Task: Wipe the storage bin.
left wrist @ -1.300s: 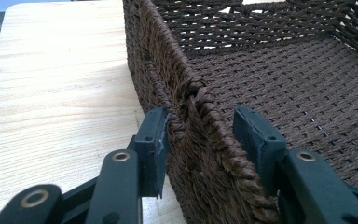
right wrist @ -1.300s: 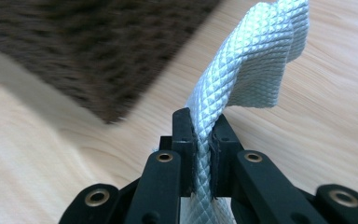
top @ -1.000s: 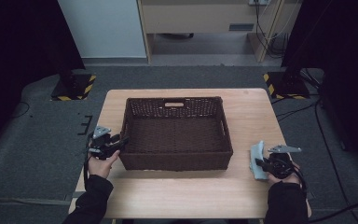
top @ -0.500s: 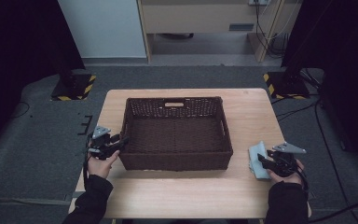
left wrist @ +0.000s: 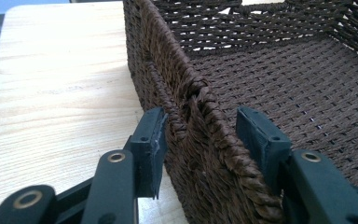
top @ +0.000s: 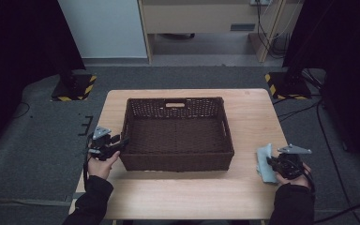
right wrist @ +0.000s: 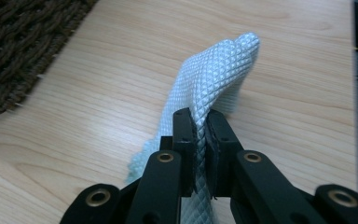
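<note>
- the right gripper (right wrist: 199,122) is pinching just a thin fold of the pale blue cloth (right wrist: 216,65), so it could be slipping out on the lift, or dragging across the counter (right wrist: 121,70)
- cloth is sitting lower right in the high view, the clenched fingers (right wrist: 184,135) having just closed on its raised ridge
- left gripper (left wrist: 200,135) is straddling the brown basket (left wrist: 200,100) wall; the left finger is touching, the other is standing off, so it's not clamping and the basket could be sliding
</note>
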The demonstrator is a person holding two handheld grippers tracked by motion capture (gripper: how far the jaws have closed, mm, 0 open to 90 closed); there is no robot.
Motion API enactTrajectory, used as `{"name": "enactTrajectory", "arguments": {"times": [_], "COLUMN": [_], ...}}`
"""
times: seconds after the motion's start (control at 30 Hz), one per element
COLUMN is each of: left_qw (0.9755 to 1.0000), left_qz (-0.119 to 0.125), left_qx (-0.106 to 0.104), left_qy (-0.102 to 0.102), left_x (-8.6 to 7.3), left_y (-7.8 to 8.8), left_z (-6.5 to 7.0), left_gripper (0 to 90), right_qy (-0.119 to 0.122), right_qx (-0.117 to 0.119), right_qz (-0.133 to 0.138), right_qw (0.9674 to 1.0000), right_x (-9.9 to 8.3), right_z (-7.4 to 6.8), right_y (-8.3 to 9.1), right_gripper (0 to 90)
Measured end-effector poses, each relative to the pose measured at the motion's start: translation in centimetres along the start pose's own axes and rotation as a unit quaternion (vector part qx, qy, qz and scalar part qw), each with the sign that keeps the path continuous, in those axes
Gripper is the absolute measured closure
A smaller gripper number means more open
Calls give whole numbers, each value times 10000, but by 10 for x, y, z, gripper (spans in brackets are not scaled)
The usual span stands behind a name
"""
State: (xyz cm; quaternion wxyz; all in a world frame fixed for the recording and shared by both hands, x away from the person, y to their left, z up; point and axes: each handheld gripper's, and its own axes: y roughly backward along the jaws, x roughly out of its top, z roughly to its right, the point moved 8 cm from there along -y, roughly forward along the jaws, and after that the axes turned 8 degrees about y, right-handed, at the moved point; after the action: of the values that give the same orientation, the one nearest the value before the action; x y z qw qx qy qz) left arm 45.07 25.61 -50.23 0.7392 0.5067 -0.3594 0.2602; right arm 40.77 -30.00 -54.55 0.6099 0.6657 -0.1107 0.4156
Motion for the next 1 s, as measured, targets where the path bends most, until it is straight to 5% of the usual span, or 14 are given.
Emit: {"name": "enactTrajectory", "arguments": {"times": [0.3, 0.47, 0.6, 0.8, 1.0], "left_qw": [10000, 10000, 9999, 9998, 9999], "left_qz": [-28, -29, -27, -60, -42], "left_qx": [-54, -75, -80, -200, -154], "left_qy": [38, 57, 54, 56, 14], "left_x": [-1, -1, -1, -1, -1], "left_y": [0, -1, -1, -1, -1], "left_z": [0, 0, 1, 4, 6], "left_gripper": [530, 525, 530, 608, 648], "right_qy": [-35, 87, 112, 254, 191], "right_qx": [-173, -495, -656, -526, 72], "right_qz": [-301, 192, 605, 1178, 1564], "right_qw": [9994, 9986, 9959, 9913, 9875], "right_x": [-13, -1, 15, 45, 76], "right_z": [10, 13, 13, 3, -25], "right_y": [-12, -4, 3, 19, 28], "right_gripper": [765, 557, 482, 458, 452]}}
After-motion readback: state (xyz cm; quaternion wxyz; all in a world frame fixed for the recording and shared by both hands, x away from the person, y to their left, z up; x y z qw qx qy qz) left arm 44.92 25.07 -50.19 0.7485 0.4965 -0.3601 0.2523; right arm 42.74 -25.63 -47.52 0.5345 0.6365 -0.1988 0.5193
